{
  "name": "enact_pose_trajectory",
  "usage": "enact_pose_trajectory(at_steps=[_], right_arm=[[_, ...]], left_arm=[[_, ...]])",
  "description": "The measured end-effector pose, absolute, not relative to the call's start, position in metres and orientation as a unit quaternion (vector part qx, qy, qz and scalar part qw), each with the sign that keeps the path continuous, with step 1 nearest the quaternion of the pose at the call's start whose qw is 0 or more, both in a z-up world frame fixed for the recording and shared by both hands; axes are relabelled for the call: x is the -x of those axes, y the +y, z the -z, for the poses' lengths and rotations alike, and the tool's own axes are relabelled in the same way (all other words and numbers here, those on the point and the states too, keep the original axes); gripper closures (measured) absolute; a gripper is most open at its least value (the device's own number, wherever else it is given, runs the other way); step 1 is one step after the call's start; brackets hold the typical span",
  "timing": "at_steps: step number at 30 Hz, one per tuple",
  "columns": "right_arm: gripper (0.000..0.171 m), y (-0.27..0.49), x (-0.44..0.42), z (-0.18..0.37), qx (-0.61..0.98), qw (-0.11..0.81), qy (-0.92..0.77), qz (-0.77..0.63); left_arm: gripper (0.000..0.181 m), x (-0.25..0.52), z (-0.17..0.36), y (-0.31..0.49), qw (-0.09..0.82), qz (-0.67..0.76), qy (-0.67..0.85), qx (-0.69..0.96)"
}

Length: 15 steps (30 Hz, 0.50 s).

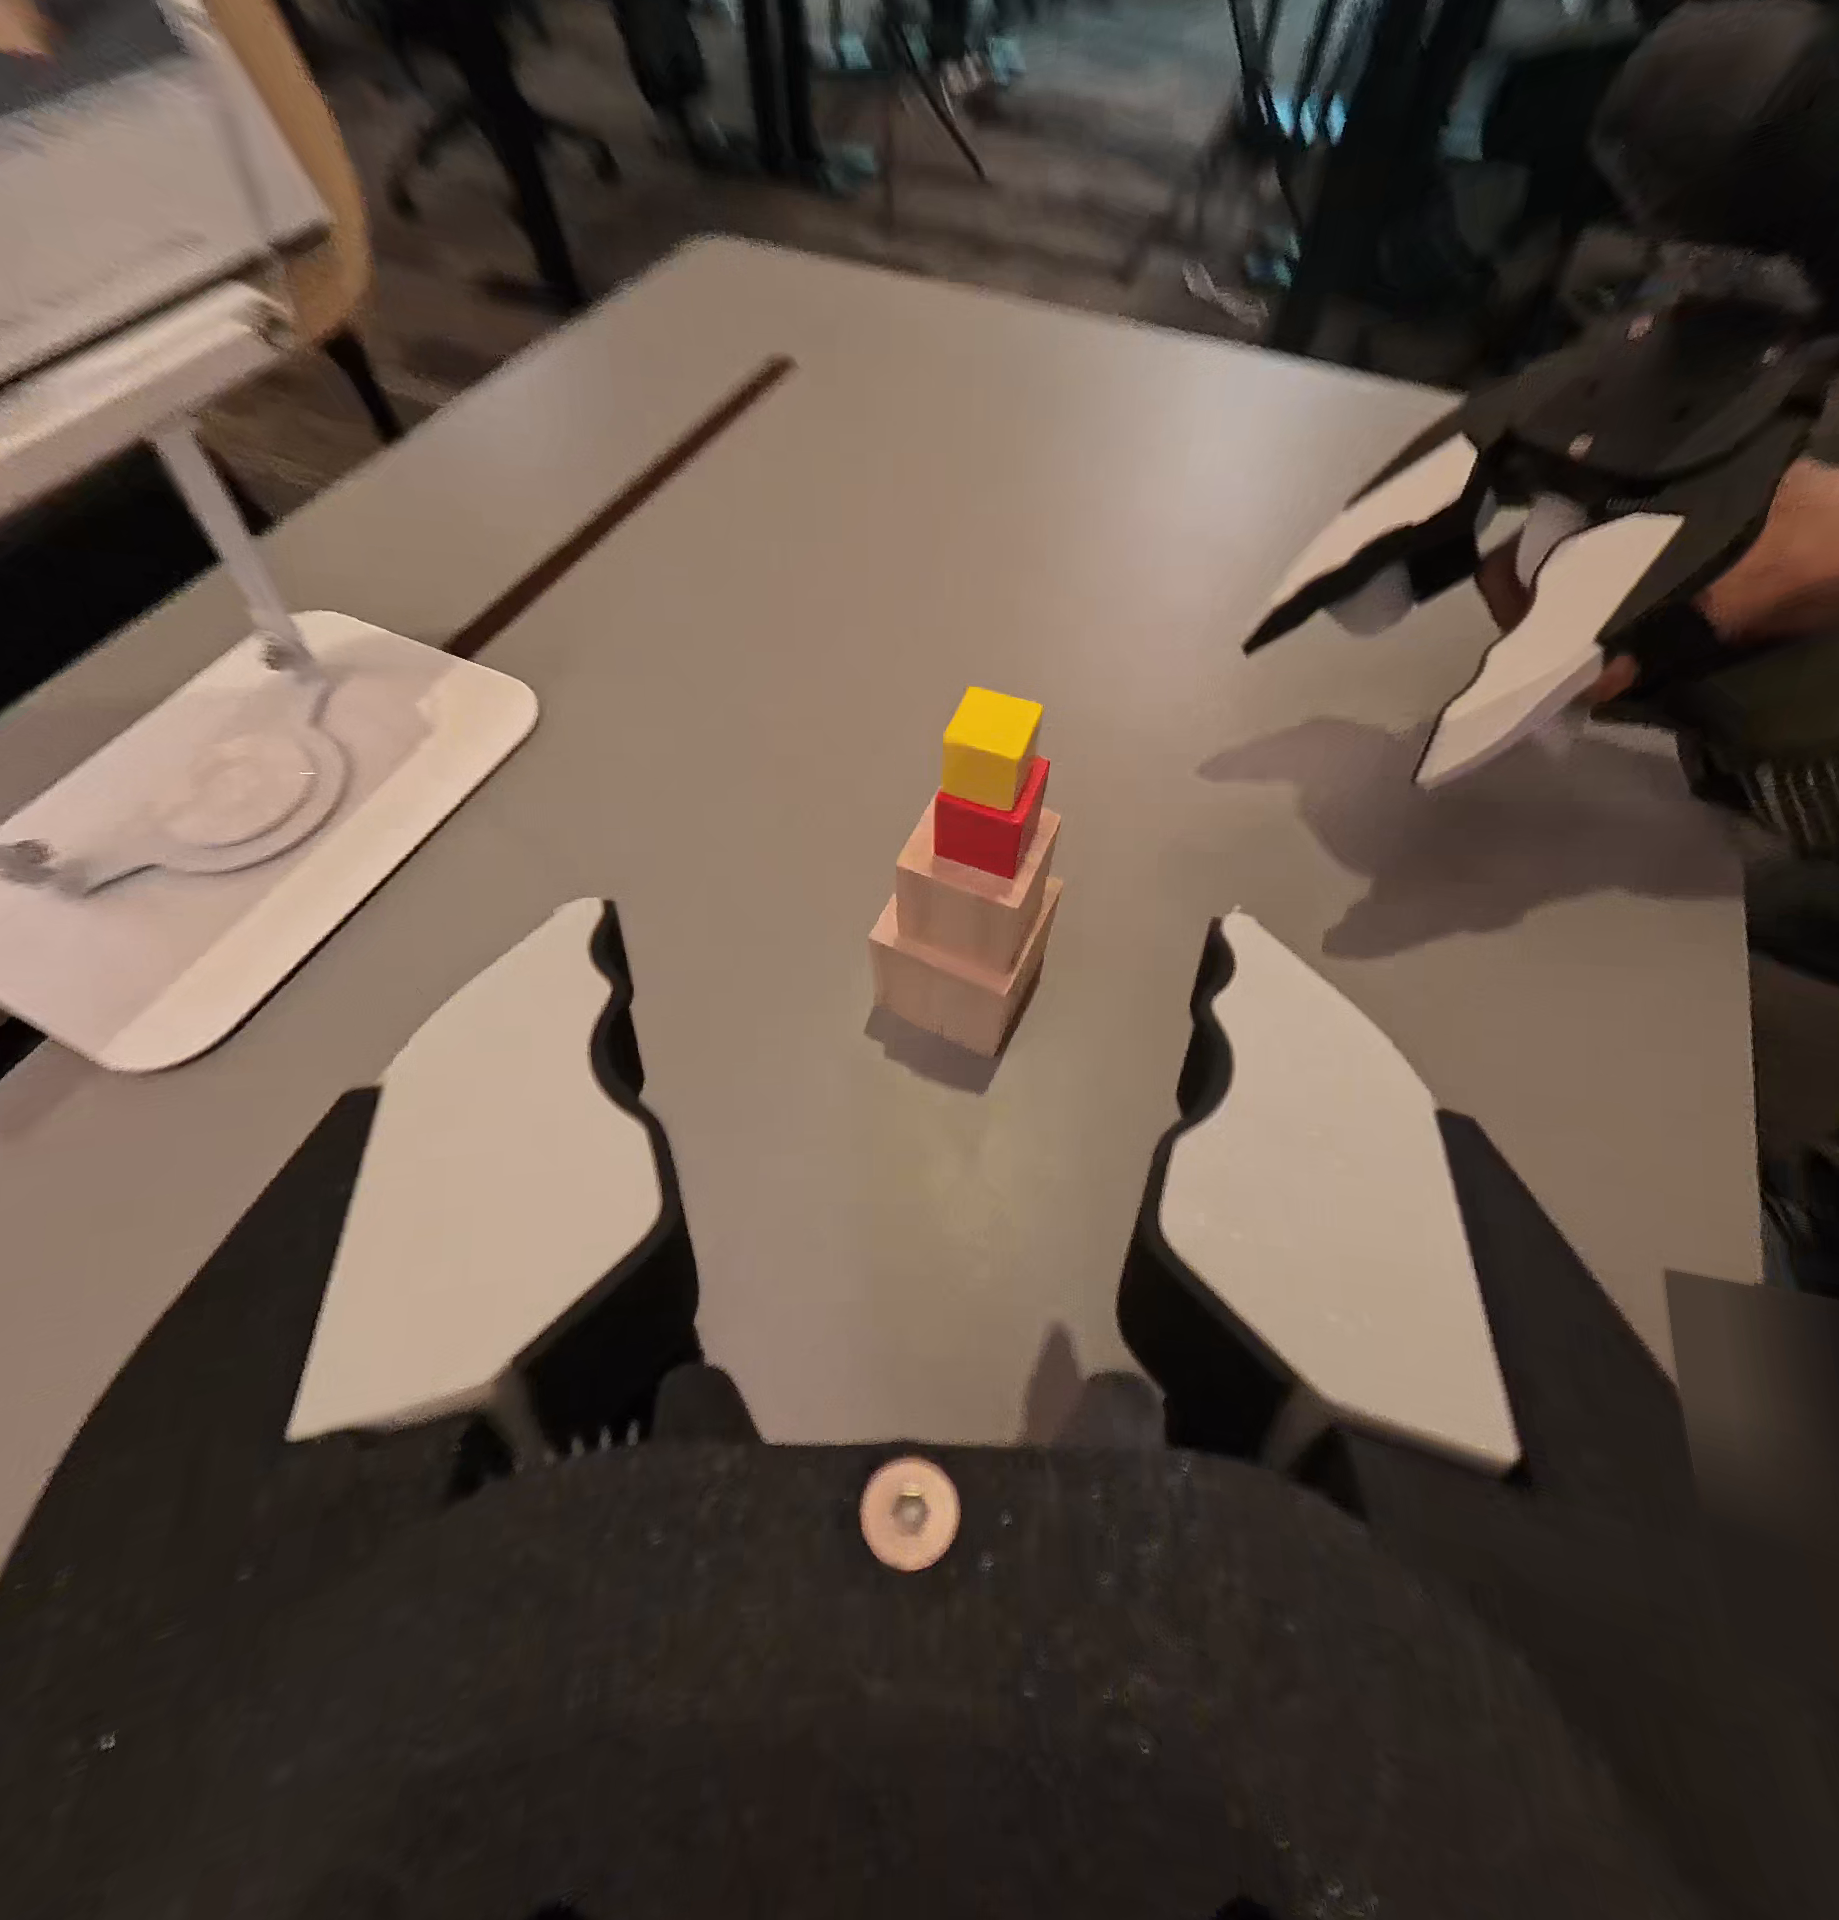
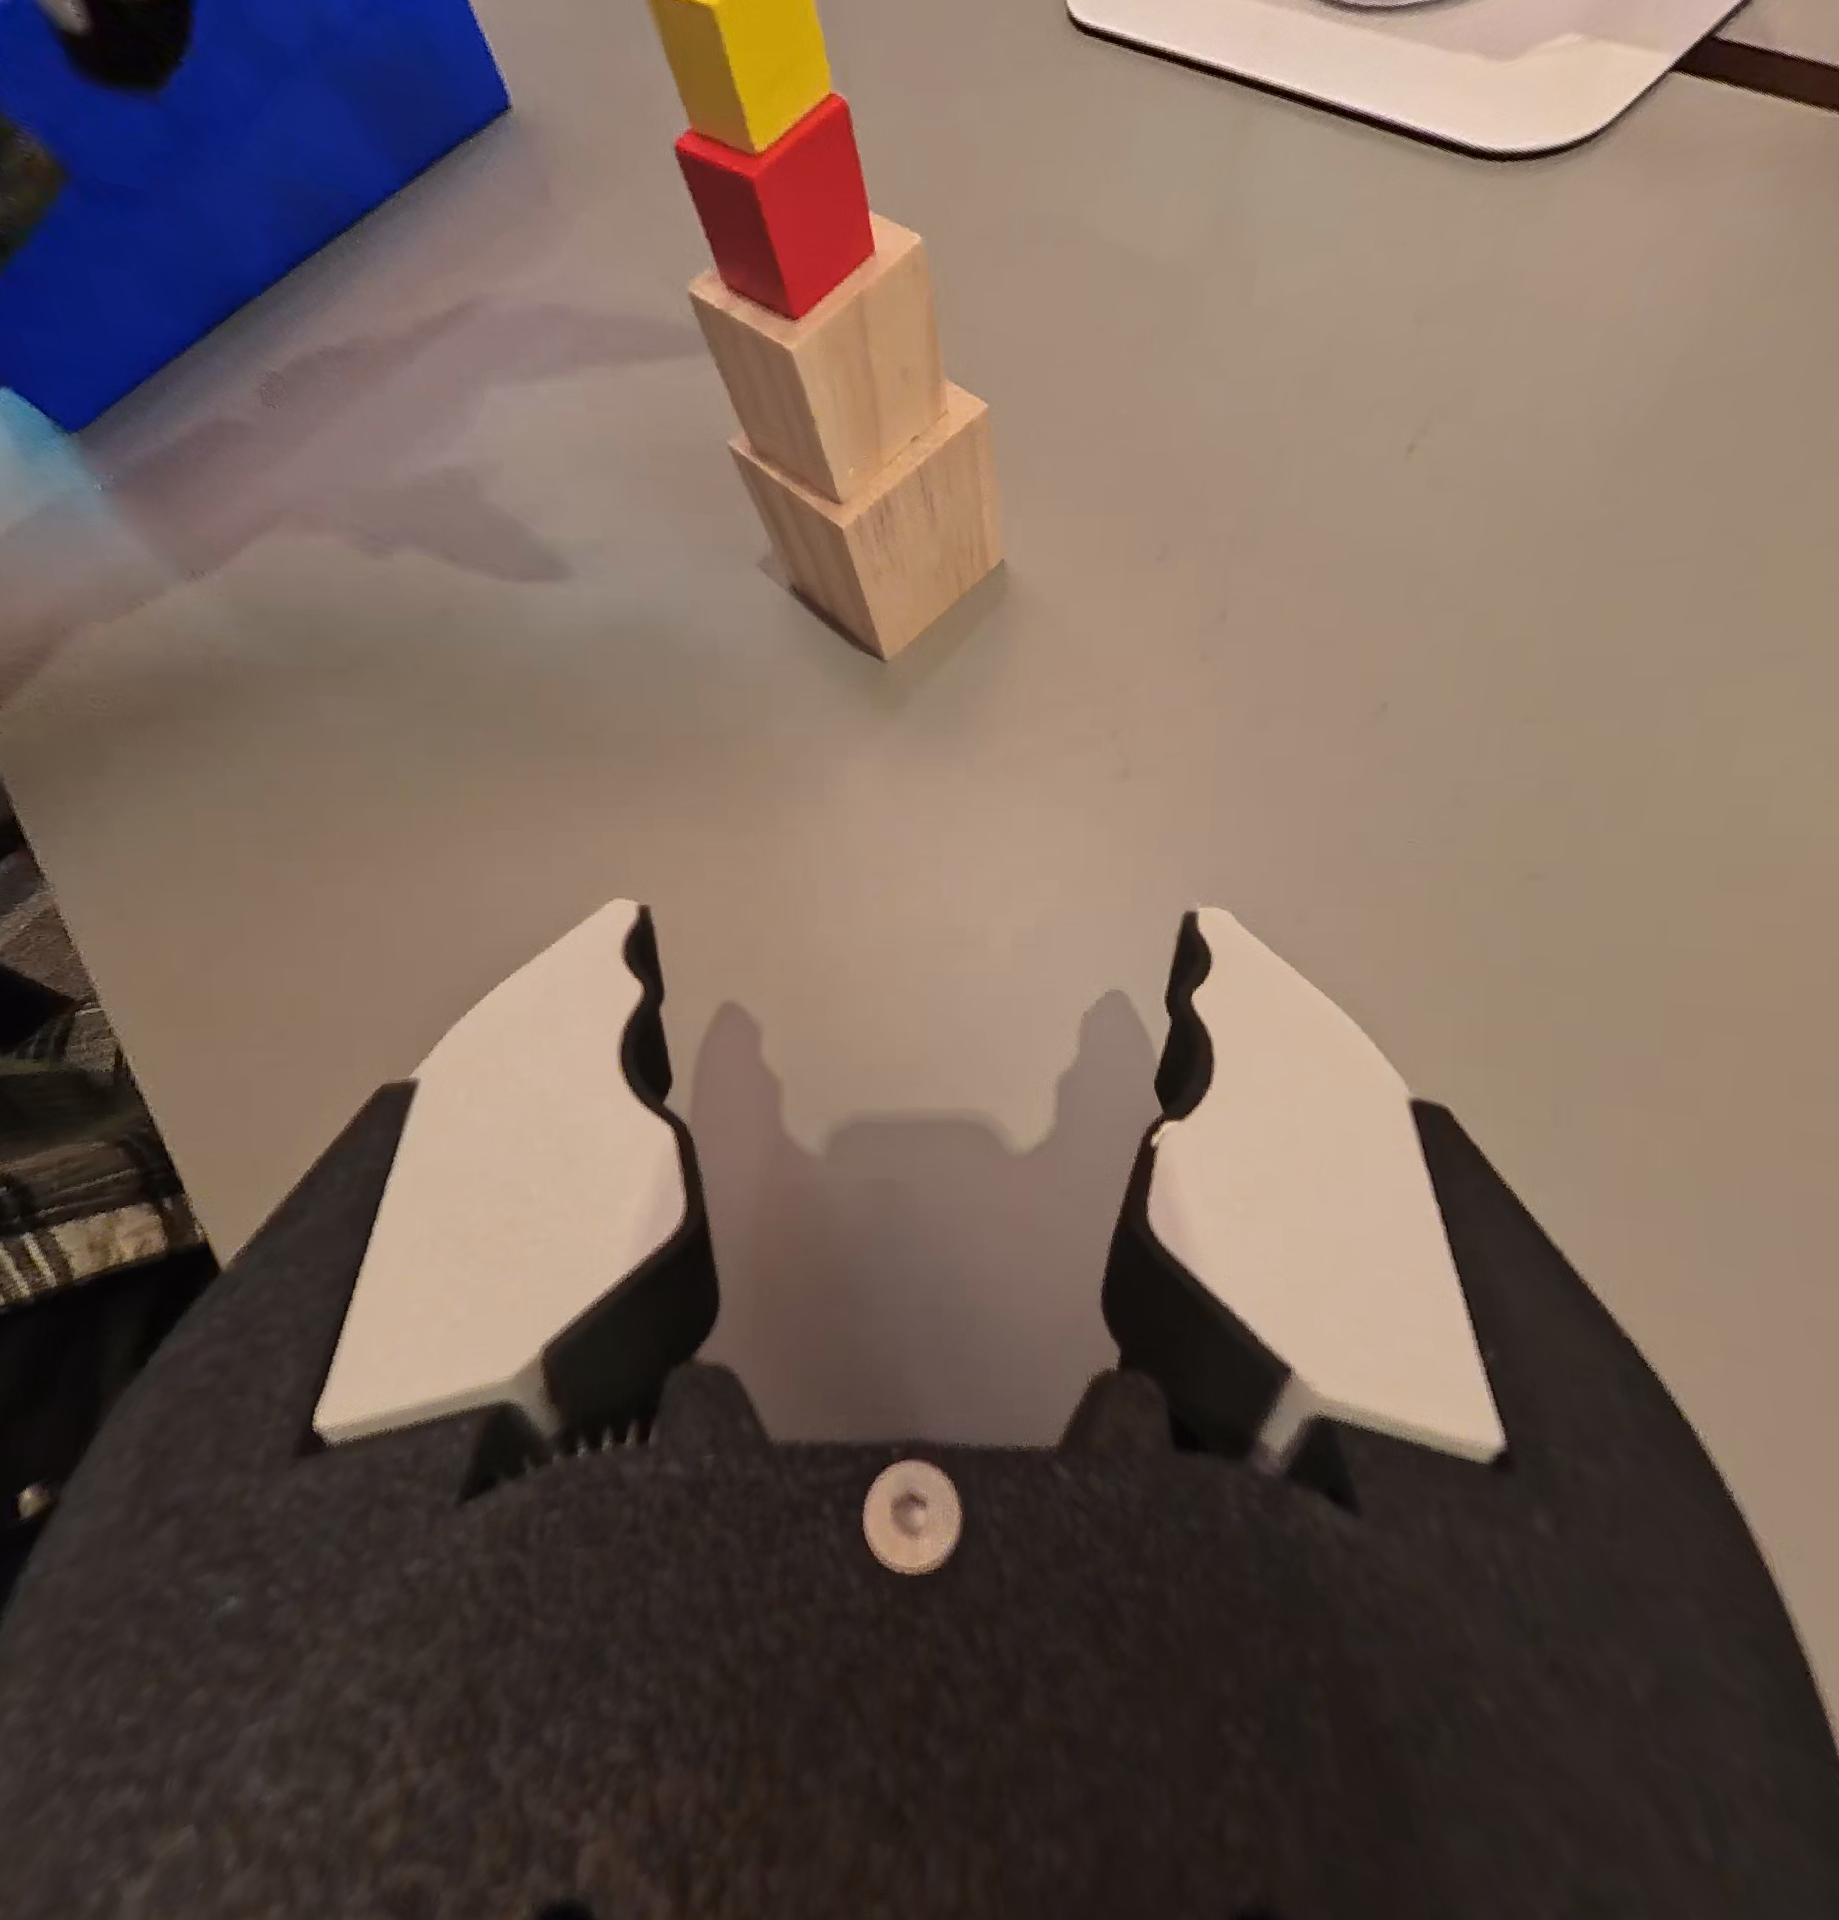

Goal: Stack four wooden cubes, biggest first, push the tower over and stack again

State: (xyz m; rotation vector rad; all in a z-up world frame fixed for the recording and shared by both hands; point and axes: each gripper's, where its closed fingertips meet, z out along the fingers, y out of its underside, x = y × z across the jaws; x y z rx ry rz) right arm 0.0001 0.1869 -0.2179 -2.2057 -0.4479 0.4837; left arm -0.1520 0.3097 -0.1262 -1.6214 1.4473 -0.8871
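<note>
Left wrist view shows the left gripper with its jaws spread wide and nothing between them, hovering over the grey table. Ahead of it, at about 12 o'clock from the fingertips, stands a tower of four cubes: the largest plain wooden cube at the bottom, a smaller plain wooden cube on it, then the red cube, and the yellow cube on top. Each cube sits slightly twisted against the one below, and the tower is upright and apart from both tools.

At 2 o'clock from the tower, well apart, the right gripper hangs above the table, held by a person's hand; its jaws are also parted and hold nothing. At 9 o'clock from the tower lies a white tray-like base carrying a clear stand.

In the right wrist view, the right gripper is spread, with only bare table between its fingers. The tower stands at 12 o'clock from it, its yellow cube cut by the upper edge. A blue box sits at 10 o'clock from the tower, and the white base at 2 o'clock.
</note>
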Motion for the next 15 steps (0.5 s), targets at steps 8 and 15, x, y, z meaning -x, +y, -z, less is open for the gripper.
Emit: enact_pose_trajectory(at_steps=[8,15], right_arm=[[0.08,0.198,-0.01,0.236,0.905,0.376,-0.124,-0.154],[0.084,0.206,-0.012,0.243,0.942,0.301,-0.076,-0.128]], left_arm=[[0.093,0.222,0.108,0.269,0.501,0.395,0.447,0.626],[0.097,0.26,0.122,0.263,0.498,0.404,0.39,0.661]])
